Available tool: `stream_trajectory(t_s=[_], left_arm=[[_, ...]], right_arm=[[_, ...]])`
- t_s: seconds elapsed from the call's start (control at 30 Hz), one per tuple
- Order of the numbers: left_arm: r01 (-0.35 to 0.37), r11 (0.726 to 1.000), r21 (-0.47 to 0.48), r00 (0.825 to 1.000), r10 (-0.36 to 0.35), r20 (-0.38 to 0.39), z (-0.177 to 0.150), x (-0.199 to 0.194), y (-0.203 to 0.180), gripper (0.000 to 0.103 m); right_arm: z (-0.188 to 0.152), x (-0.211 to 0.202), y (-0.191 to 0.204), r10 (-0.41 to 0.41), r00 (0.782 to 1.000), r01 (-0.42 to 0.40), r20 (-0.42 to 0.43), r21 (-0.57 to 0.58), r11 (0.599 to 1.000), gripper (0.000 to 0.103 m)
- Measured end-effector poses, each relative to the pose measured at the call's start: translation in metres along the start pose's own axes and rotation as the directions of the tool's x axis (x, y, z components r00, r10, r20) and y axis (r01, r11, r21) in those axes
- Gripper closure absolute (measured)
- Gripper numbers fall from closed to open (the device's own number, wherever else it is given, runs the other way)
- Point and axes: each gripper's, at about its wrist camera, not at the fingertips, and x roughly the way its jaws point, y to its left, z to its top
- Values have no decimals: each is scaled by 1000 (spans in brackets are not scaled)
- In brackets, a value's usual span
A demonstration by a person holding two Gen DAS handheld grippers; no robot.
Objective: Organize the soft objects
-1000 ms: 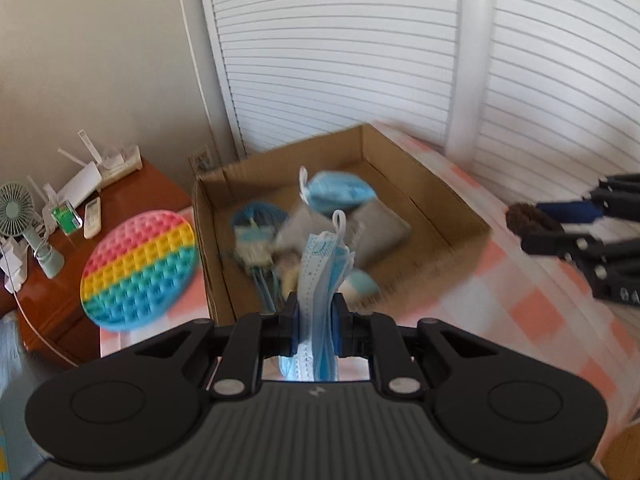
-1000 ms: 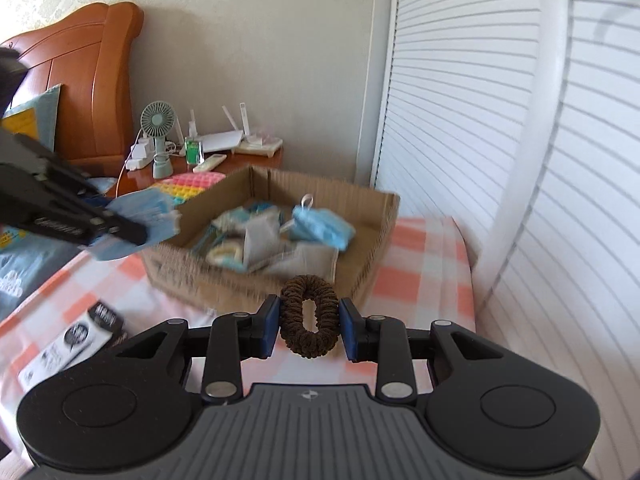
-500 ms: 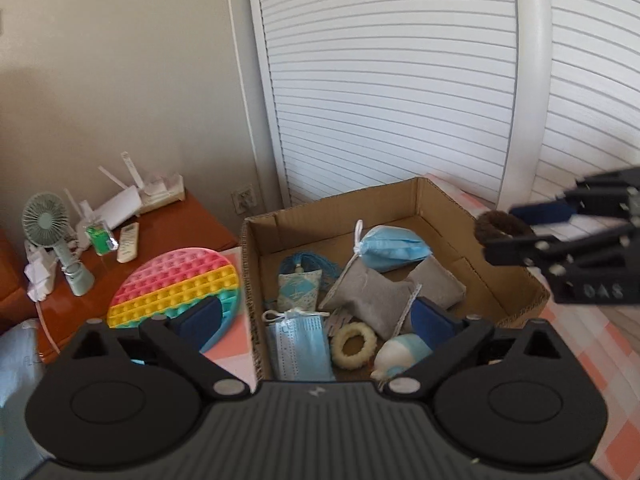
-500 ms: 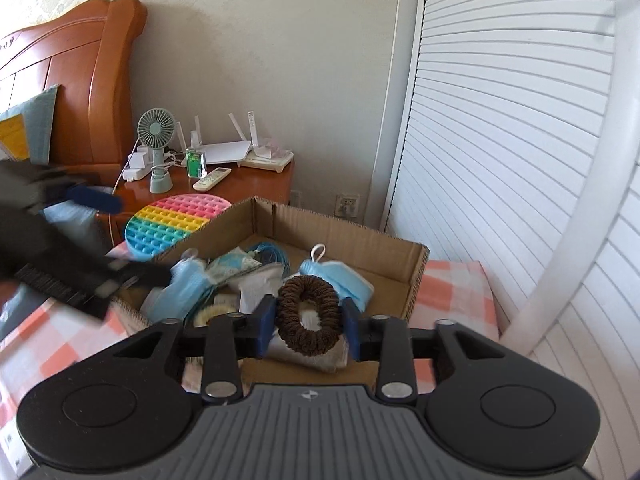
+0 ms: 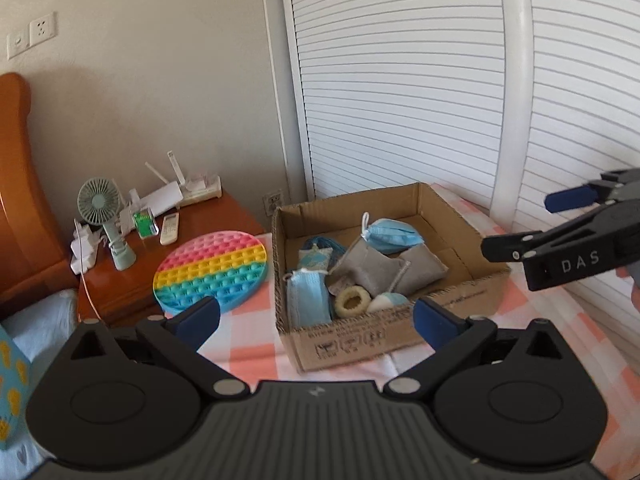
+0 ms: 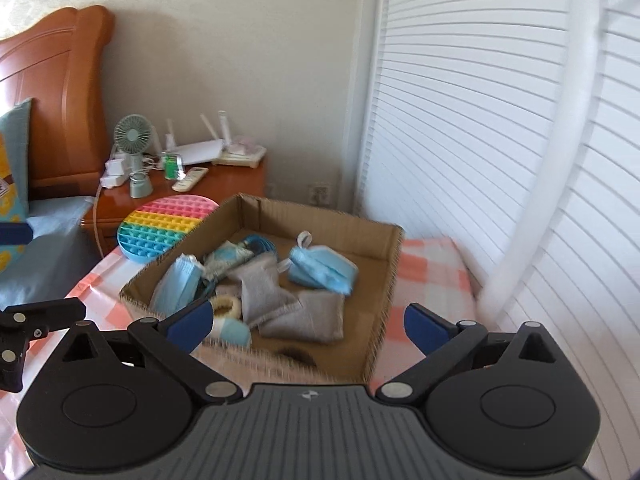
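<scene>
Table: checked pink-and-white cloth (image 5: 248,344), carrying the box, with a wooden nightstand (image 5: 224,216) at its far left.
Cardboard box (image 5: 360,340): open-topped, middle of the table; the soft things lie inside it.
Pop mat (image 5: 212,268): rainbow disc just left of the box, partly over the nightstand edge; not yet in the box.
Grey pouches (image 6: 276,300): two, overlapping, mid-box.
Face masks: one flat at the near-left wall (image 5: 308,300), one bunched at the far side (image 5: 390,232).
Brown hair tie (image 6: 298,354): dark blur at the near wall of the box, below the right gripper.
Left gripper (image 5: 316,320): fingers spread wide, nothing between them.
Right gripper (image 6: 306,326): fingers have just been opening and now stand wide, empty.
Step in hand, as I judge it: release done; draw both grippers clear with fingers apart, so no mask loop snags.
Hard to make out: the hair tie is smeared; the box's near corner is hidden behind the right gripper's body.
</scene>
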Motion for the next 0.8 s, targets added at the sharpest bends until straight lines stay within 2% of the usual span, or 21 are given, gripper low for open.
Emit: stream_trajectory(t_s=[0.17,0.33,0.57,0.8], left_arm=[[-1,1000,-23,1000,0,-11,-10,-27,-14,1],[-25,999,-46,999,24,-29,-18,-49,-22,1],[-23,998,-64,998,19,-57,-29,-69,-24,1],[-10,998,-61,995,4,-95,-45,-77,-31,1]], right_arm=[[-21,-46,12,-91,994,95,-58,68,993,0],[-47,-85,30,-155,985,161,-70,97,982,0],[-67,-121,39,-203,976,214,-78,180,960,0],[-91,-133,47,-216,969,239,-122,225,944,0]])
